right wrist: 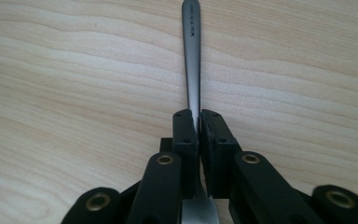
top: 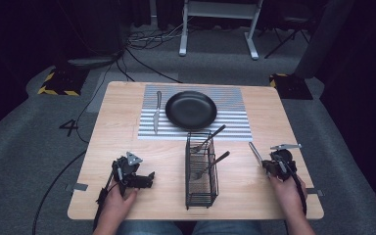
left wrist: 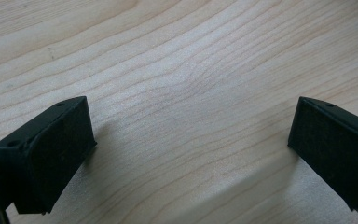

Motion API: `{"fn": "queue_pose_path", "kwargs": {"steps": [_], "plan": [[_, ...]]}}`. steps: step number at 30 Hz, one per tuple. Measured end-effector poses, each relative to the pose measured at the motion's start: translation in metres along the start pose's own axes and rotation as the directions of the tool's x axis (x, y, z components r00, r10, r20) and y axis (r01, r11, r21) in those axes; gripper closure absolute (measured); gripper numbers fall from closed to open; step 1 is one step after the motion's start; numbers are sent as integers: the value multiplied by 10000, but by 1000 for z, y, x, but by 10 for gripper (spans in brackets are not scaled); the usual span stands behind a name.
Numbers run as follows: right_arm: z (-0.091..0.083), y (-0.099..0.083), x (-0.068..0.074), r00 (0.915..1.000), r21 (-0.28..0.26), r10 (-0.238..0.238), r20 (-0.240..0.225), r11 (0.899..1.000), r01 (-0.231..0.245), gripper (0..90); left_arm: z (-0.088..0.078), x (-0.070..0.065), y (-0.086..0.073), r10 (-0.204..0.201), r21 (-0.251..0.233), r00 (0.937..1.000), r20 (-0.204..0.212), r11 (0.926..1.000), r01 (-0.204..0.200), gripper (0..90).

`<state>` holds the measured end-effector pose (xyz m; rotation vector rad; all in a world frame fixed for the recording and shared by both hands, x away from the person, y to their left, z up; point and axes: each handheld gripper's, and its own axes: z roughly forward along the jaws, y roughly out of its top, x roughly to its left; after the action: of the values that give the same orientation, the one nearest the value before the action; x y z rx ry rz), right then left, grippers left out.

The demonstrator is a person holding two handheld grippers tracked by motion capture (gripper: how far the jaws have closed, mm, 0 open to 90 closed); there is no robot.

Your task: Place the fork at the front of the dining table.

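Observation:
My right gripper (top: 267, 165) hovers near the table's right edge, shut on a silver piece of cutlery (top: 255, 152). In the right gripper view the pads (right wrist: 186, 135) pinch the cutlery's neck (right wrist: 191, 56) and its slim handle runs away over the wood; I cannot tell which kind it is. Resting at the front left, my left gripper (top: 149, 178) is open. In the left gripper view its jaws stand wide apart over bare wood, with nothing at the left gripper's (left wrist: 191, 149) centre.
A black wire caddy (top: 201, 198) stands at front centre with two utensils (top: 210, 138) leaning in it. Behind it a striped placemat (top: 235, 122) carries a black plate (top: 191, 109) and a knife (top: 156, 113) at the plate's left. Floor cables lie beyond the wooden table (top: 117, 122).

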<state>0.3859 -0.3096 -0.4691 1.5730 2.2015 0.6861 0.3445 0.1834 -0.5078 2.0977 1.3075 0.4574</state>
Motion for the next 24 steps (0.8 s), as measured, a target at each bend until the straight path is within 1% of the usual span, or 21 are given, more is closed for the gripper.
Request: {"fn": "queue_pose_path", "kwargs": {"steps": [1,2,3,4,5,8,11,12,15,16,17,20,21,22,23,24], "plan": [[-4,0,0,10000,-37,-1,-41,10000,1,848,0,0,0,1,-1,10000,-4,10000,-1,2],[-4,0,0,10000,-37,-1,-41,10000,1,848,0,0,0,1,-1,10000,-4,10000,-1,2],[-8,0,0,10000,-88,7,-88,10000,-7,848,0,0,0,-1,0,10000,3,10000,1,2],[-14,0,0,9999,-227,-93,-99,9997,91,848,0,0,0,2,4,10000,-5,10000,-2,3],[-17,0,2,9999,-271,-128,-81,9996,126,849,0,0,0,1,3,10000,-6,10000,-1,3],[-22,0,3,9997,-427,-255,-50,9988,253,849,0,0,0,2,1,10000,0,10000,-2,3],[-28,4,4,9996,-697,-235,-148,9973,224,848,0,0,0,3,0,10000,-4,10000,-3,2],[-30,7,4,9996,-791,-224,-167,9966,210,848,0,0,0,2,1,10000,-7,10000,-2,2],[-36,21,7,9993,-1133,-281,-234,9932,253,849,0,0,0,3,0,10000,-4,10000,-3,2],[-36,21,7,9993,-1133,-281,-234,9932,253,849,0,0,0,3,0,10000,-4,10000,-3,3],[-37,26,8,9992,-1235,-305,-245,9920,273,848,0,0,0,3,0,10000,0,10000,-3,3],[-43,45,10,9987,-1564,-413,-309,9870,360,848,0,0,0,-1,2,10000,-4,10000,1,3],[-43,45,10,9987,-1564,-413,-309,9870,360,848,0,0,0,-1,2,10000,-4,10000,1,2],[-44,50,10,9986,-1647,-430,-305,9856,374,848,0,0,0,3,3,10000,-7,10000,-3,2],[-46,59,10,9985,-1784,-409,-367,9834,337,848,0,0,0,4,1,10000,-5,10000,-4,3],[-46,59,10,9985,-1784,-409,-367,9834,337,848,0,0,0,4,1,10000,-5,10000,-4,2]]}}
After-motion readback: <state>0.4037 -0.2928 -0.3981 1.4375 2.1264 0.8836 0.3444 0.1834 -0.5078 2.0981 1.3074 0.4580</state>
